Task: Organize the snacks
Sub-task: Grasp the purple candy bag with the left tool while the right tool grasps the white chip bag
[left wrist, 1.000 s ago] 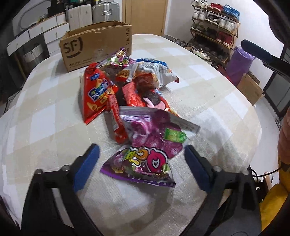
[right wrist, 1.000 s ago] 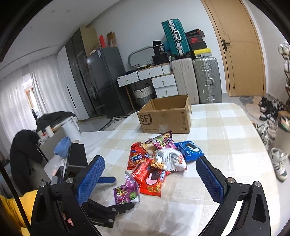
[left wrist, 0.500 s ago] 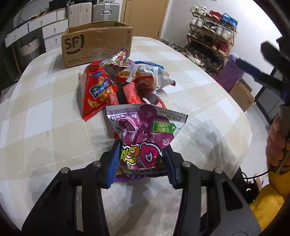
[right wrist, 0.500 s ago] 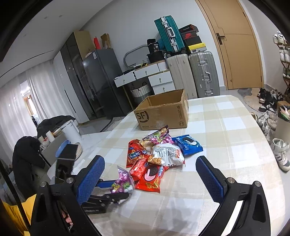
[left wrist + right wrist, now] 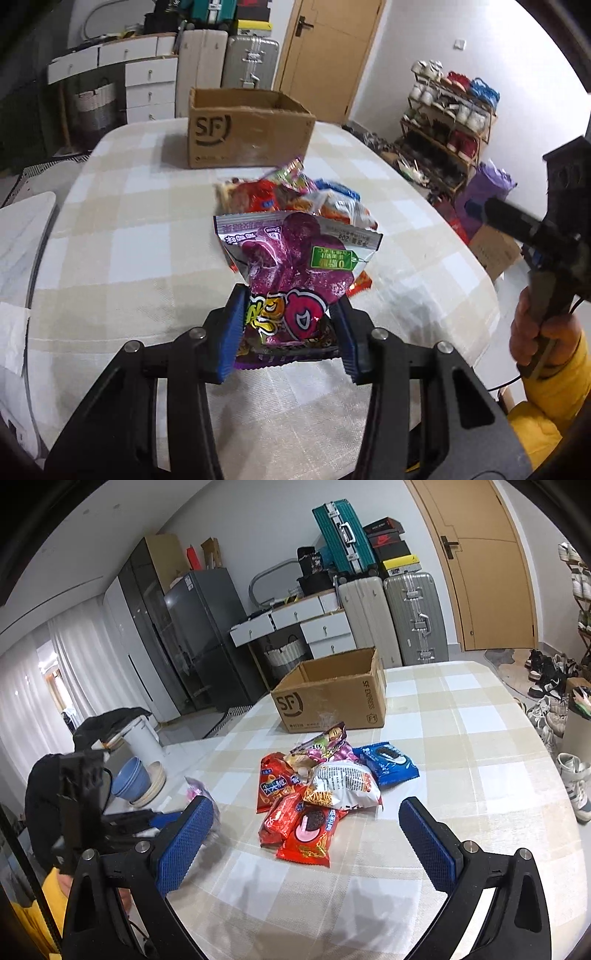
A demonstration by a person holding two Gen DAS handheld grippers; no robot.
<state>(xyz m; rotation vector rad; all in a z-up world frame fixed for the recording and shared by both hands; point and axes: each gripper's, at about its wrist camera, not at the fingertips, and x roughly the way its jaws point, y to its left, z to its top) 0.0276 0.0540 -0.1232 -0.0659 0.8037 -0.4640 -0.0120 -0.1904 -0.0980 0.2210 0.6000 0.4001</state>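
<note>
**Purple snack bag clamped in the left claw, above the near table**

The left claw (image 5: 290, 328) grips a purple snack bag (image 5: 295, 266) — its two blue pads press on the bag's lower part from left and right, jaws drawn narrow around it. The bag stands up out of the claw and fans wider toward the far side, its top edge hiding part of the snack pile (image 5: 295, 192) behind it. It looks raised off the checked table (image 5: 110, 258), though the gap beneath cannot be seen directly. In the right wrist view the same bag shows only as a blurred pink-purple patch at the far left, mostly hidden behind that view's own blue pad.

The bag is glossy and crinkled, deep purple with a silvery upper band carrying printed characters, a green label on its right side, and large red and yellow cartoon lettering low down between the pads.

The right claw (image 5: 306, 834) stands wide with nothing between its pads, above the near table and aimed at the pile (image 5: 325, 794). That pile sits mid-table: red packets nearest, a white and orange bag on top, a blue cookie pack (image 5: 388, 762) at its right. Beyond it, at the far side, stands an open cardboard box (image 5: 332, 698) — brown, printed with a logo. A hand (image 5: 532, 332) in a yellow sleeve holds the right claw's handle at the right edge of the left wrist view.
</note>
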